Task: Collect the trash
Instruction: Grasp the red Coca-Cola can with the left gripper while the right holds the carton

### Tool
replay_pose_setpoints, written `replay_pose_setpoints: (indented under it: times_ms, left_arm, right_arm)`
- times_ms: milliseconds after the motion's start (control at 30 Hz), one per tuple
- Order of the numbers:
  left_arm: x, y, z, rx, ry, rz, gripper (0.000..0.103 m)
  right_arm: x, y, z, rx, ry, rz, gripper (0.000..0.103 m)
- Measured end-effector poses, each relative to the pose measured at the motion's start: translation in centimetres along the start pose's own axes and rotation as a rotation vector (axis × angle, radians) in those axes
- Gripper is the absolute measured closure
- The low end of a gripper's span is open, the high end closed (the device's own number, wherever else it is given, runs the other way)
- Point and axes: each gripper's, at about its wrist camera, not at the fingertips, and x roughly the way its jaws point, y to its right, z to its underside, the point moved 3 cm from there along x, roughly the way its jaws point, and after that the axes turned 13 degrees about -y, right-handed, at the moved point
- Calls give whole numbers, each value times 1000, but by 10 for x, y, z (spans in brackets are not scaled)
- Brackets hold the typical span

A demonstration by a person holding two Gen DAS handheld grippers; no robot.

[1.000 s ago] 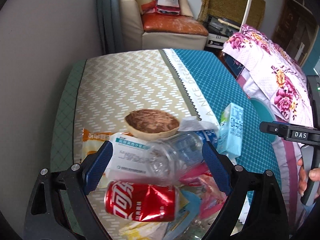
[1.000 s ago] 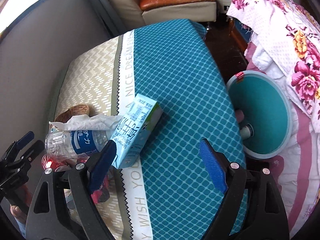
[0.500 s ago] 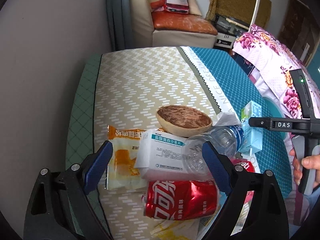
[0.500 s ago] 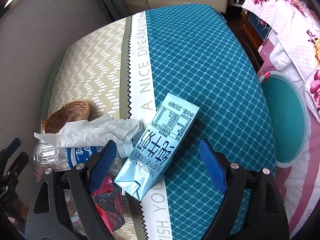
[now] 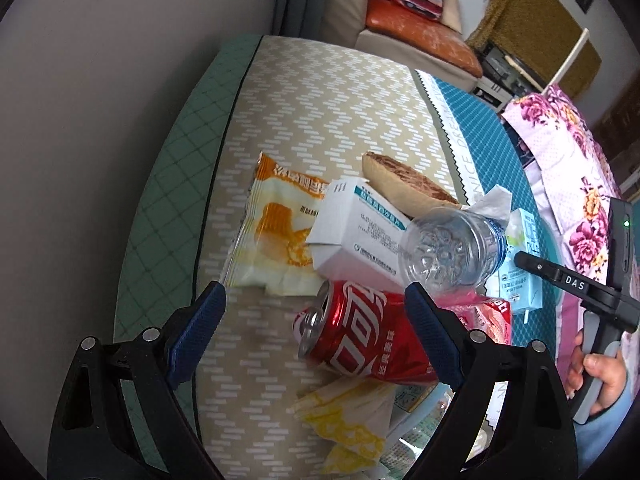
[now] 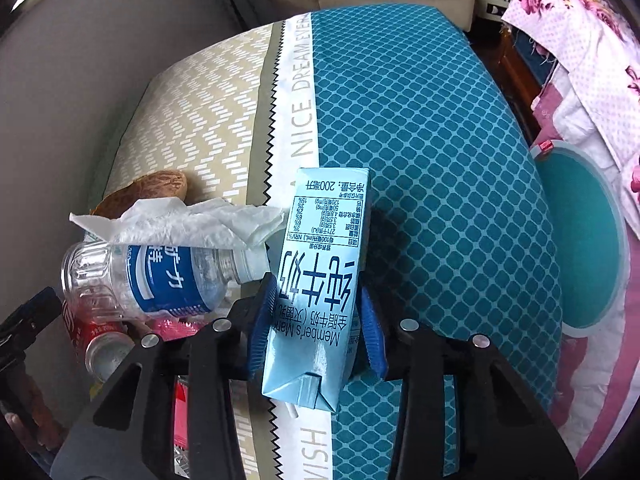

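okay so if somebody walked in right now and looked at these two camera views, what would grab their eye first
First, the pale blue milk carton in the right wrist view, lying on the teal tablecloth between the right tongs, whose jaws are closing on it. Next, the dented red cola can on its side between the open left tongs, with the clear plastic bottle just behind it.

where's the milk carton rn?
In the right wrist view the milk carton lies centre-frame on the tablecloth, between the closing jaws of the right gripper, just right of the water bottle.
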Motion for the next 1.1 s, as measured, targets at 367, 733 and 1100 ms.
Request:
replay_pose_setpoints:
  times_ms: [367, 733, 1100]
  left_arm:
    - [18, -6, 28, -228, -54, 121, 12]
    - [36, 36, 17, -132, -37, 64, 30]
    - [22, 61, 22, 51, 24, -19, 53]
  right_arm:
    - [-10, 20, 31, -12, 1, -67, 65]
    - [-12, 39, 47, 5, -11, -98, 64]
    - [-9, 38, 50, -2, -20, -97, 62]
